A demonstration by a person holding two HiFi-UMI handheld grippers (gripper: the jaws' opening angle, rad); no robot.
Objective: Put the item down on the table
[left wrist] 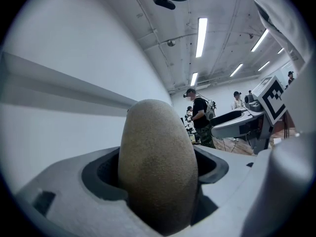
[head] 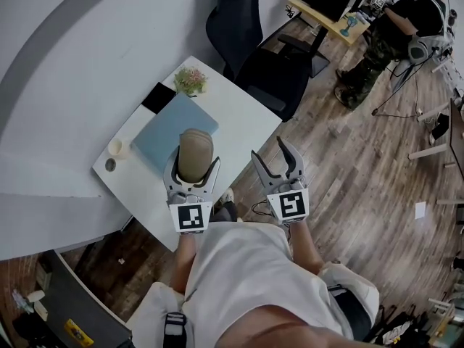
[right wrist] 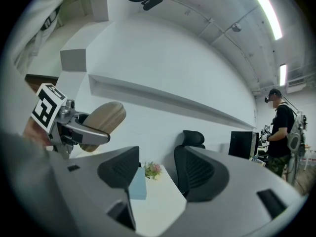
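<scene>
A tan, rounded oblong item [head: 193, 154] stands upright between the jaws of my left gripper [head: 193, 169], held well above the white table [head: 239, 122]. Seen through the left gripper view, the item [left wrist: 157, 167] fills the gap between both jaws, which are shut on it. My right gripper [head: 279, 164] hangs to the right of it, off the table's edge, over the wood floor, open with nothing between its jaws. In the right gripper view the held item [right wrist: 102, 124] shows at left, and the table [right wrist: 157, 199] lies far beyond the open jaws.
On the table lie a light blue book [head: 174, 131], a black pad [head: 158, 97], a small flower pot [head: 190, 80] and two small cups [head: 114, 148]. A black office chair [head: 250, 46] stands at its far side. A person [head: 395, 27] stands by a desk at top right.
</scene>
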